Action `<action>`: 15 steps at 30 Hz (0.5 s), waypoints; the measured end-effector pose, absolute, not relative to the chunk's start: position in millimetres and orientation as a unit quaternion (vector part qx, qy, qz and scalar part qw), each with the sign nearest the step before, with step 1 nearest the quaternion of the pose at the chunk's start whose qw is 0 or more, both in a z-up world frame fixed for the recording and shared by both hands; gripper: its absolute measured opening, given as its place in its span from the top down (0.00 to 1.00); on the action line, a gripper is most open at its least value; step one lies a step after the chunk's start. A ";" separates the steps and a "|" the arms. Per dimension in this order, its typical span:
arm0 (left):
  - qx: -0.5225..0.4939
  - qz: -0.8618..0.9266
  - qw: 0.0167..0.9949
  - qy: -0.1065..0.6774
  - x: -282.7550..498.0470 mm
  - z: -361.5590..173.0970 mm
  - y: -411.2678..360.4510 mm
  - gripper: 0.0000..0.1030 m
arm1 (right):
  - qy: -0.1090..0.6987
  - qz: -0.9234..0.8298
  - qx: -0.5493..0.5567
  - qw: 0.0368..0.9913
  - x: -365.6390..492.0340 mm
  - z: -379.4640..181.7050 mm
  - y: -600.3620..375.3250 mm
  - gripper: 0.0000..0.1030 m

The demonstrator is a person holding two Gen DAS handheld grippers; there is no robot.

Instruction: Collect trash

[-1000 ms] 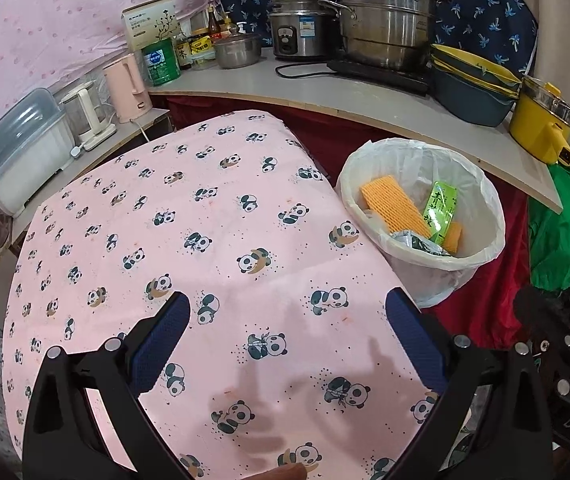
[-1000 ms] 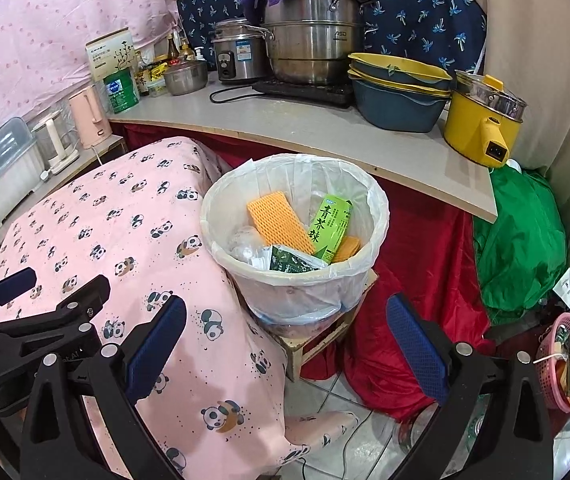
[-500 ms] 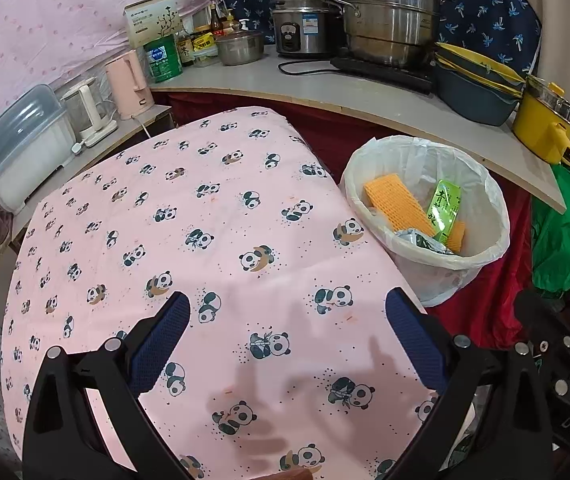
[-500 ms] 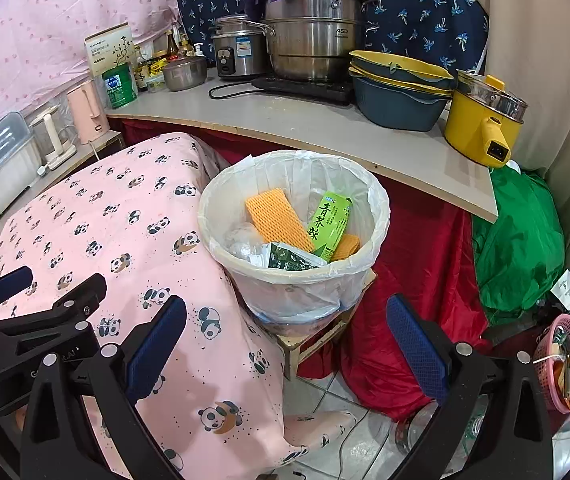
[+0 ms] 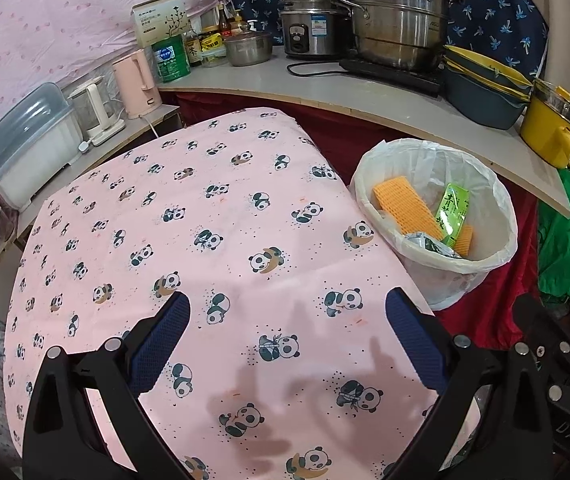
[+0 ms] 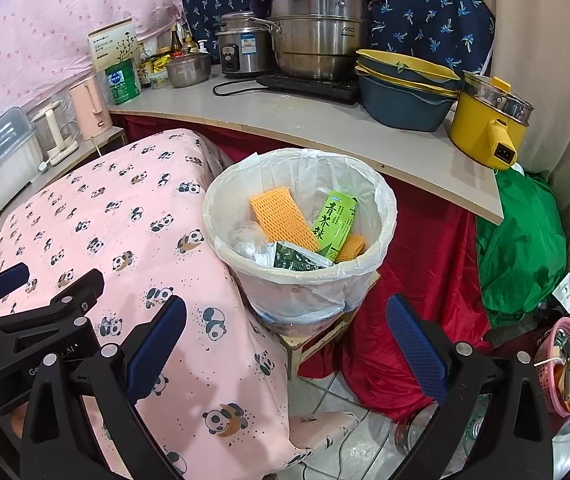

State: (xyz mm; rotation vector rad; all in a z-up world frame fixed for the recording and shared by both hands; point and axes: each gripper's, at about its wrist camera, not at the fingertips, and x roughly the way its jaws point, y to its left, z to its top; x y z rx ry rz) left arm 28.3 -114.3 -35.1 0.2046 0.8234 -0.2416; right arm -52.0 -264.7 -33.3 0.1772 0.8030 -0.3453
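A white-lined trash bin [image 6: 381,216] stands beside the pink panda tablecloth [image 5: 205,208]. It holds an orange foam net [image 6: 281,218], a green tea carton [image 6: 335,222], a dark wrapper [image 6: 297,260] and clear plastic. The bin also shows in the left wrist view [image 5: 501,208]. My left gripper [image 5: 285,344] is open and empty above the tablecloth. My right gripper [image 6: 285,348] is open and empty, in front of the bin and over the table's edge. The left gripper's body shows in the right wrist view [image 6: 33,320].
A counter [image 6: 285,128] behind carries a steel pot [image 6: 317,36], a rice cooker [image 6: 243,46], stacked basins [image 6: 405,88] and a yellow pot [image 6: 493,120]. Kettles [image 5: 137,80] stand at left. A green bag [image 6: 525,248], red cloth [image 6: 417,264] and pink basket [image 6: 569,364] lie right.
Both grippers have drawn back and down slightly; the bin and table sit a little higher in the views. Both stay open and empty.
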 end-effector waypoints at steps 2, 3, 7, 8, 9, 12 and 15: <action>0.099 -0.117 0.904 0.399 28.6 -35.2 -113.9 0.09 | 0.388 -0.167 0.086 0.902 -51.9 -33.3 -264.7 0.06; 0.099 -0.117 0.904 0.399 28.5 -35.5 -113.7 0.09 | 0.389 -0.166 0.086 0.902 -51.7 -33.6 -264.1 0.06; 0.100 -0.116 0.904 0.399 28.6 -35.9 -113.8 0.09 | 0.389 -0.167 0.086 0.902 -51.5 -33.8 -263.4 0.06; 0.100 -0.116 0.904 0.399 28.8 -35.9 -113.5 0.09 | 0.389 -0.167 0.086 0.902 -51.4 -34.0 -263.2 0.06; 0.100 -0.116 0.904 0.399 29.0 -36.0 -113.4 0.09 | 0.389 -0.167 0.086 0.902 -51.7 -33.7 -263.6 0.06; 0.100 -0.116 0.904 0.399 28.3 -36.7 -113.5 0.09 | 0.389 -0.167 0.086 0.902 -51.3 -34.2 -263.5 0.06; 0.100 -0.116 0.904 0.399 28.5 -36.9 -113.1 0.09 | 0.389 -0.167 0.086 0.902 -51.0 -34.6 -263.3 0.06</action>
